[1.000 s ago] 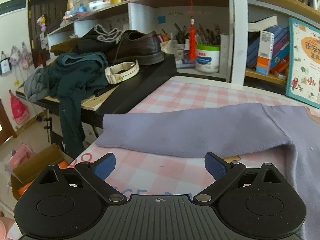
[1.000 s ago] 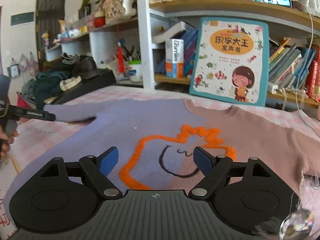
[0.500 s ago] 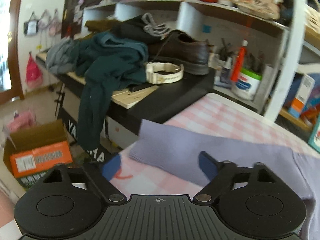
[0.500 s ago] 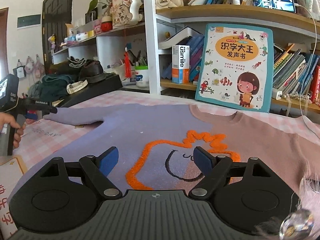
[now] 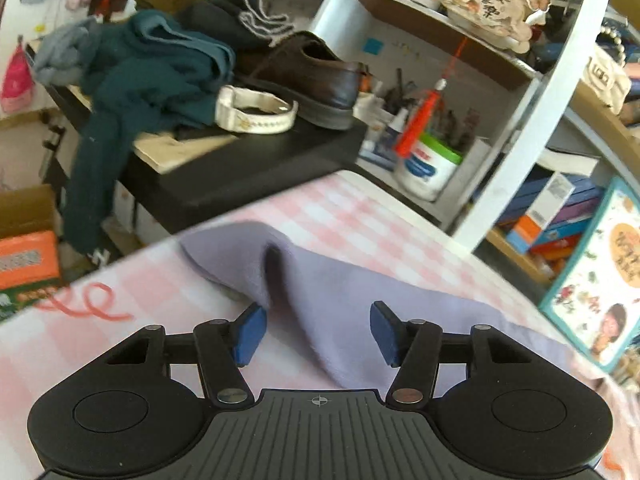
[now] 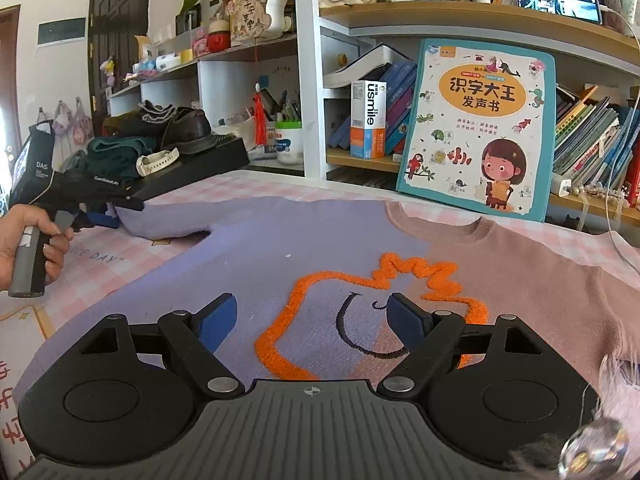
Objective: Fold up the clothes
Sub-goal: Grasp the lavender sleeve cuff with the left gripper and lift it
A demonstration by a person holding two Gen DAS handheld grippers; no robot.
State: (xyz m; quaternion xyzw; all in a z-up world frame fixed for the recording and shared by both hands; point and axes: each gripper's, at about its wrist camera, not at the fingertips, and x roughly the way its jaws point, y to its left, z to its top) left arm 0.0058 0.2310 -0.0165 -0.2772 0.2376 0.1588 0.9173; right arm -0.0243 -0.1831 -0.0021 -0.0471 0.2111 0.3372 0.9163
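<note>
Lilac sleeve (image 5: 320, 292) of the sweater (image 6: 320, 248) spread on the checked table (image 5: 344, 216) sits between the left gripper (image 5: 316, 334)'s closing jaws, right gripper (image 6: 308, 322) hovering wide and empty, so a firm pinch, then fold inward.

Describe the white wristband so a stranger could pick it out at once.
Look left of the pink checked table to the black platform. There the white wristband lies between the dark green garment and the brown shoe, the only pale loop there.
</note>
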